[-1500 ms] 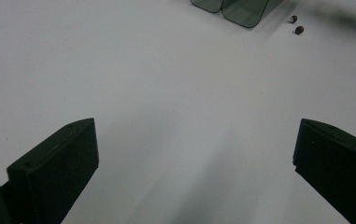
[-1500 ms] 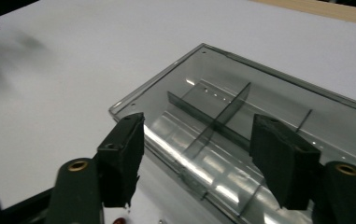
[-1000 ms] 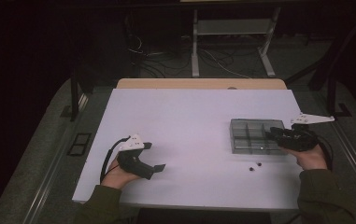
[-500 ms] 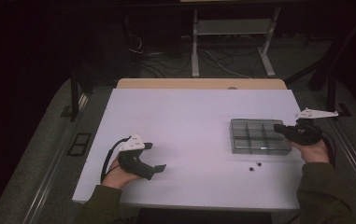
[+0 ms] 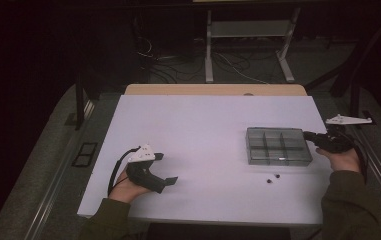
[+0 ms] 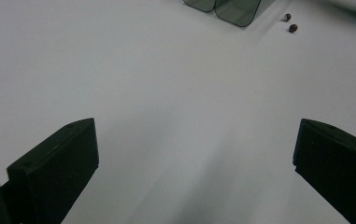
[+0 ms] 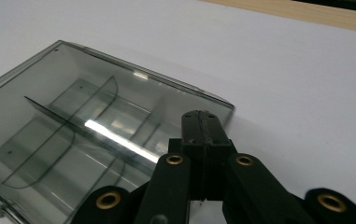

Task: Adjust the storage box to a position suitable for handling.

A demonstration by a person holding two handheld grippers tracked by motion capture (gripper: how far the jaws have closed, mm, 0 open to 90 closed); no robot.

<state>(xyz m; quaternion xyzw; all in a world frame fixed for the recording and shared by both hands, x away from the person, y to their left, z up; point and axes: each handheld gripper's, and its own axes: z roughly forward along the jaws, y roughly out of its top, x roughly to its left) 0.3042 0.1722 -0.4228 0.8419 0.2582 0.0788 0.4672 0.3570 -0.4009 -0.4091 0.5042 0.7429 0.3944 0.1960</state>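
We see the greatest risk on the large white rectangular table (image 5: 203, 140), where the smoky grey transparent plastic compartment box (image 5: 277, 146) sits toward the right side. Our right gripper (image 5: 309, 135) has its jaws pressed flat together with nothing between them; they have just been closing, and in the right gripper view the tip (image 7: 201, 122) rests at or just over the box's near right corner. We cannot tell whether it touches the rim. If we push with that closed tip, we judge that the light box could skid left across the smooth table or tip on 1 edge, because nothing braces it on the far side. A push too high on the wall could also let the tip slip over the rim and into a compartment.

Our left gripper (image 5: 165, 170) rests near the left front of the table, jaws spread wide over bare surface in the left gripper view (image 6: 194, 163), well apart from the box, so it offers no support.

The 2 small dark round pieces (image 5: 273, 178) lie loose on the table just in front of the box; a sliding box or a sweeping sleeve could roll them off the near edge.

The box itself looks shallow and rectangular, with thin inner dividers forming 6 compartments. Its compartments (image 7: 73, 130) appear empty, and a bright glare runs across the middle.
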